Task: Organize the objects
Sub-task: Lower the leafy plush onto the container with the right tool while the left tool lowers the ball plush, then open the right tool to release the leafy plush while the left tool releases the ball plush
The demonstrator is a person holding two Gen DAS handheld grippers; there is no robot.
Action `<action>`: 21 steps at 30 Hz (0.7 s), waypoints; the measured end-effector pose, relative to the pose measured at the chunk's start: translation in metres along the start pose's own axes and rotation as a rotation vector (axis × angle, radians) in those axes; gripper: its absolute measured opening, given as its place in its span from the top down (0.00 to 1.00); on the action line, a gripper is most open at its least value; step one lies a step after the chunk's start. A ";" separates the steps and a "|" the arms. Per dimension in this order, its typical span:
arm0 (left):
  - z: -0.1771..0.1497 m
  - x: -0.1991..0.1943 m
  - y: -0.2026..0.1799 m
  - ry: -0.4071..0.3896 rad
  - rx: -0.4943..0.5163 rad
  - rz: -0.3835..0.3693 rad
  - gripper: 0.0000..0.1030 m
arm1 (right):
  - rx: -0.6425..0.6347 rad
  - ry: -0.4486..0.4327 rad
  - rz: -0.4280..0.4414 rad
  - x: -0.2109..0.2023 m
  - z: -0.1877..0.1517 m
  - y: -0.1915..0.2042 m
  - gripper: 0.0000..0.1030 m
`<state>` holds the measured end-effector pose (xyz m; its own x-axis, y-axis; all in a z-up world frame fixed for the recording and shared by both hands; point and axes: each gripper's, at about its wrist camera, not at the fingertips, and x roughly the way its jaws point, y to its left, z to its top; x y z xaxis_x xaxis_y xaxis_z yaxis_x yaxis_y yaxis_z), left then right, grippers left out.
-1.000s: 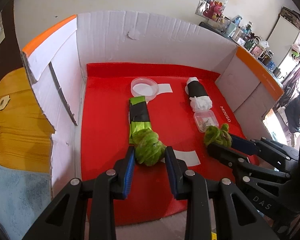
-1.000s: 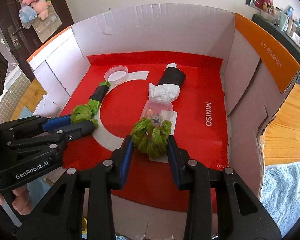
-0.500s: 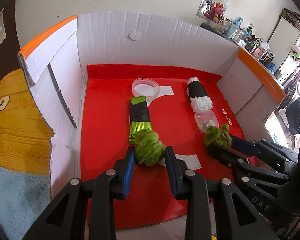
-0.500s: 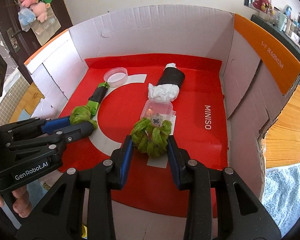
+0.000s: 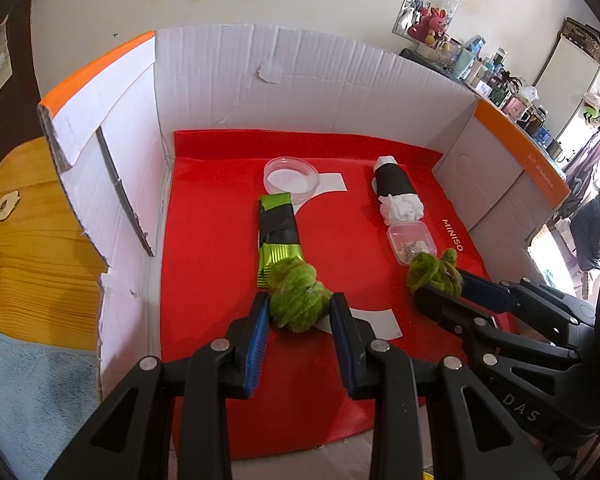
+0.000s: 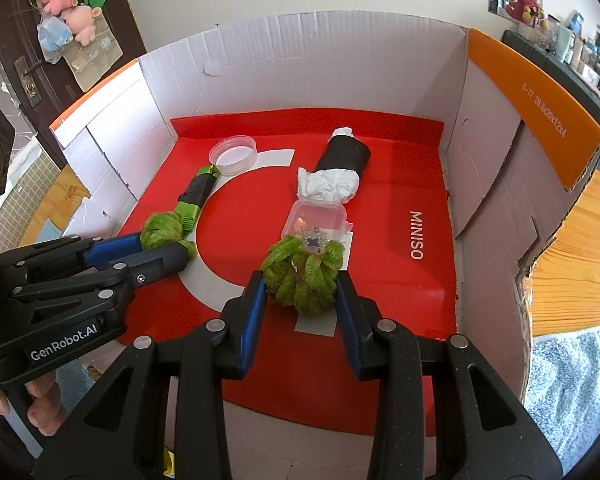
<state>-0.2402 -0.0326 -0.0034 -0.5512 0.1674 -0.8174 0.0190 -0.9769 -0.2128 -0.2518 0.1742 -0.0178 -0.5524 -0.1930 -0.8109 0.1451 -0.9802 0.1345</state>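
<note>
My left gripper (image 5: 300,314) is shut on a fuzzy green bundle (image 5: 296,300) that rests low over the red mat (image 5: 220,248), just in front of a green-and-black packet (image 5: 278,232). My right gripper (image 6: 302,294) is shut on a second fuzzy green bundle (image 6: 304,276), right in front of a small clear square box (image 6: 320,216). Each view shows the other gripper from the side: the right gripper (image 5: 440,286) with its bundle (image 5: 434,270), and the left gripper (image 6: 168,246) with its bundle (image 6: 162,230).
Both grippers work inside a white cardboard box with orange-topped flaps (image 6: 532,100). On the mat lie a clear round dish (image 5: 291,174) and a black roll with crumpled white tissue (image 5: 396,192). A wooden table (image 5: 28,240) and a blue towel (image 6: 572,380) lie outside. A hand (image 6: 40,408) holds the left gripper's handle.
</note>
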 end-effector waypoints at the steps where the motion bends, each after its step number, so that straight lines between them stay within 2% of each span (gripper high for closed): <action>1: 0.000 0.000 0.000 -0.001 -0.001 -0.001 0.69 | -0.001 0.000 -0.001 0.000 0.000 0.000 0.67; 7: 0.000 -0.001 0.001 -0.003 0.000 -0.001 0.67 | -0.005 0.000 0.001 -0.001 -0.001 0.000 0.64; 11: -0.001 -0.002 -0.001 -0.007 0.003 0.001 0.61 | -0.012 -0.002 -0.004 -0.002 -0.001 0.002 0.61; 19: -0.003 -0.004 -0.003 -0.007 0.009 0.010 0.60 | -0.006 -0.005 -0.003 -0.004 -0.002 0.001 0.60; 21: -0.004 -0.004 -0.003 -0.008 0.011 0.011 0.57 | -0.004 -0.003 -0.001 -0.004 -0.002 0.001 0.57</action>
<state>-0.2341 -0.0294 -0.0015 -0.5574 0.1558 -0.8155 0.0158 -0.9801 -0.1981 -0.2480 0.1738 -0.0155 -0.5552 -0.1921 -0.8092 0.1474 -0.9803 0.1315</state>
